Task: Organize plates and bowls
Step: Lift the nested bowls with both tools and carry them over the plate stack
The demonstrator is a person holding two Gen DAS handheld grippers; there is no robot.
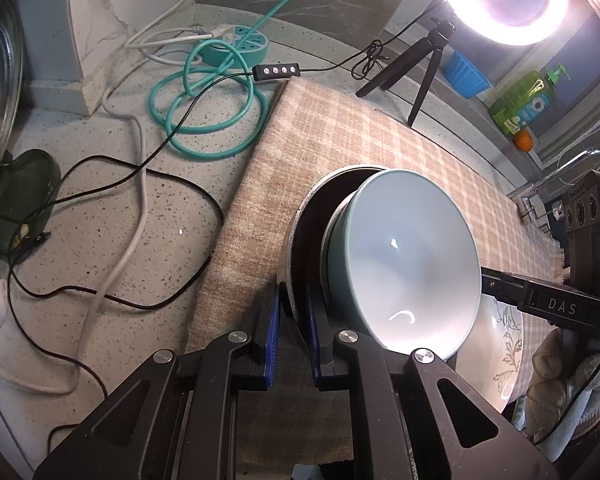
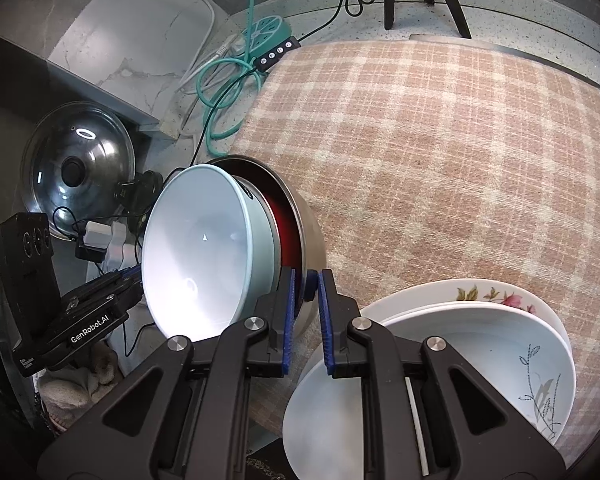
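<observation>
A steel bowl [image 1: 300,220] with a dark red inside holds a pale blue bowl [image 1: 412,256] nested in it. The pair is lifted above the checked cloth [image 1: 340,128]. My left gripper [image 1: 292,304] is shut on the steel bowl's rim. My right gripper [image 2: 304,280] is shut on the opposite rim of the steel bowl [image 2: 308,236], with the blue bowl [image 2: 196,252] to its left. Below, a white bowl with a grey leaf pattern [image 2: 500,360] sits in a floral plate [image 2: 500,292] on the cloth [image 2: 440,140].
Teal and black cables [image 1: 204,120] and a power strip [image 1: 240,44] lie on the speckled counter [image 1: 120,220]. A ring light on a tripod [image 1: 420,68], a blue cup [image 1: 466,72] and a soap bottle [image 1: 524,100] stand behind. A glass pot lid [image 2: 76,168] leans at left.
</observation>
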